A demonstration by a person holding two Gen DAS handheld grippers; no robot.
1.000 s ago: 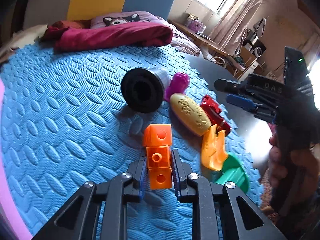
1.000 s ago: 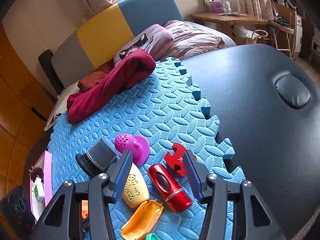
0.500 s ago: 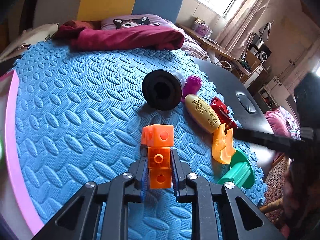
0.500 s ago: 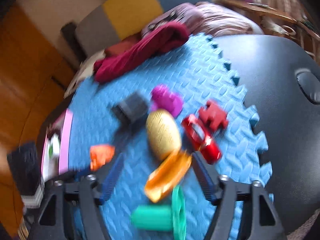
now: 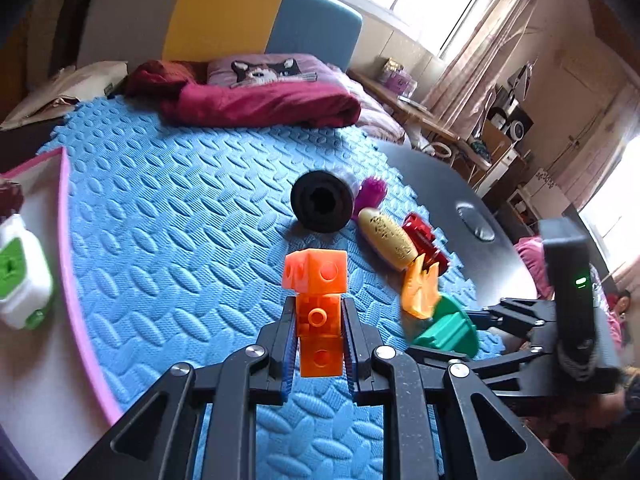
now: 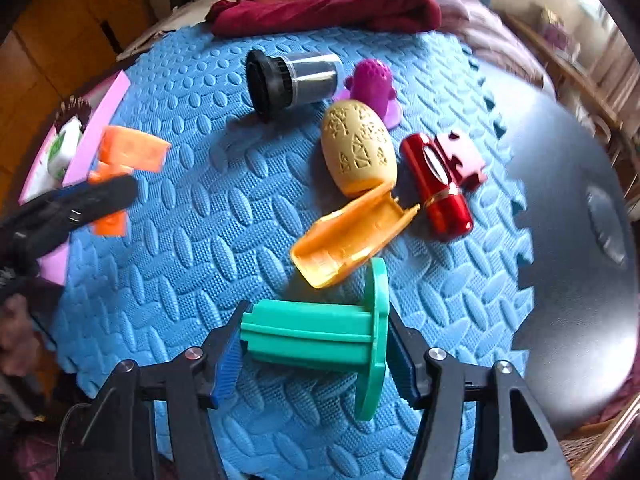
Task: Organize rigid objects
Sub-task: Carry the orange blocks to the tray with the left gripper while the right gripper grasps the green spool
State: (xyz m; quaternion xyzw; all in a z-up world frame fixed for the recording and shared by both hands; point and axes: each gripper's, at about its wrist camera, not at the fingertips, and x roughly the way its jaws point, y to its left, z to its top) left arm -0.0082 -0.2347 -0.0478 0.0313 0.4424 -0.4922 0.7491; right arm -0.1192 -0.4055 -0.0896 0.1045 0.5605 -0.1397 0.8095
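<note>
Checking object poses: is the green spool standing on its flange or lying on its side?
Lying on its side: the green spool has its flange on edge.

No readable text, brand or number in either view.
Yellow egg-shaped toy (image 6: 362, 148): raised patterns on its shell, ornamental shapes, not letters.
White-and-green container (image 5: 20, 276) on the pink-edged tray (image 5: 76, 292): possibly a label on its face, too blurred to read.
Black device (image 5: 570, 280) at right: one small lit green indicator, no legible marking beside it.
</note>
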